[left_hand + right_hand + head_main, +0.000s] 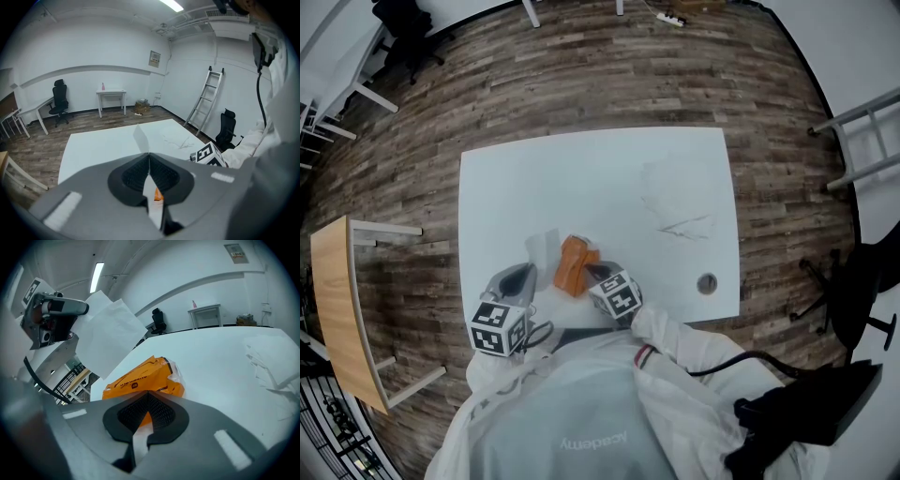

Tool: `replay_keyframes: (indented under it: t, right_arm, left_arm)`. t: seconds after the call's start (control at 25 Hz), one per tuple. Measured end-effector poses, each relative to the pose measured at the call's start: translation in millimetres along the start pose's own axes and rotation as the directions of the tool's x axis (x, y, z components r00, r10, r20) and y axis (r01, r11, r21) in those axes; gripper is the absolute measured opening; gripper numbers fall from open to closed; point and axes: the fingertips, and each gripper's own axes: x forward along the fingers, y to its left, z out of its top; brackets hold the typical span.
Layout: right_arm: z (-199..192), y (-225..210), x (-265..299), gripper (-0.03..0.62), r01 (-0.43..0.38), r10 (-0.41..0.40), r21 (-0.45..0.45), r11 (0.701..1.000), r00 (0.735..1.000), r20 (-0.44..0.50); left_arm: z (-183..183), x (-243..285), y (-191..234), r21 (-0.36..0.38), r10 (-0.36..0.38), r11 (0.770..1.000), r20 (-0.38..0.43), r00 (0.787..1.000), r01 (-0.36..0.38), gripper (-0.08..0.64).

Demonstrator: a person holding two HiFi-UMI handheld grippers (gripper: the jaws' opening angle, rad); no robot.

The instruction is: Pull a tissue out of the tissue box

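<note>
**Tissue held clear while the pack is steadied**

The left gripper (149,154) is seen with its jaws pressed together on a white tissue (140,138). The sheet is nipped along one edge, so most of it stands free above the tips. In the right gripper view the sheet is shown hanging open from that gripper, raised above and to one side of the orange tissue pack (140,378). No link between sheet and pack can be made out, so the pull is judged to be done or all but done. The high hold is probably meant to draw the tail clear of the opening.

The right gripper (147,393) is likewise closed tip to tip, and it is set against the near end of the pack. Orange wrapper is seen in the gap behind the tips, but whether a fold of it is actually nipped cannot be told. This placing is judged to serve as an anchor, since a soft, light pack could otherwise be dragged along or lifted with the sheet.

The pack is found near the front edge of the white table (581,178), between the two grippers. Toward the far right of the table, well apart from the pack, some loose tissues (675,202) are spread flat, likely put there out of the way. That open part of the table is suggested as the place for this sheet as well.
</note>
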Motion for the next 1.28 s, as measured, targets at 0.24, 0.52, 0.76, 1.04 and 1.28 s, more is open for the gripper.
replay_keyframes:
  t: [0.24, 0.52, 0.76, 1.04, 1.28]
  right_arm:
    - [-0.4, 0.8, -12.8, 0.0, -0.007, 0.007, -0.008, 1.0, 1.0, 0.007]
    - [5.7, -7.8, -26.2, 0.0, 0.009, -0.009, -0.015, 1.0, 0.999, 0.038]
    - [10.9, -18.1, -40.7, 0.0, 0.022, -0.021, -0.008, 1.0, 0.999, 0.048]
    - [8.1, -30.8, -59.9, 0.0, 0.034, -0.033, -0.009, 0.999, 0.998, 0.055]
    - [11.4, -40.5, -77.5, 0.0, 0.057, -0.057, 0.0, 0.998, 0.995, 0.078]
  left_arm:
    - [-3.1, -1.7, -5.5, -0.001, 0.015, 1.0, -0.005, 1.0, -0.015, 0.0]
    - [-2.5, -1.2, -11.1, -0.001, 0.018, 1.0, 0.001, 1.0, -0.018, 0.002]
    - [-4.3, -0.5, -15.7, -0.004, 0.032, 0.999, 0.002, 0.999, -0.032, 0.0]
    - [-8.7, -5.5, -19.6, -0.018, 0.071, 0.997, 0.008, 0.997, -0.07, 0.0]
    - [-17.2, -9.4, -23.6, -0.037, 0.083, 0.996, 0.014, 0.996, -0.083, 0.0]
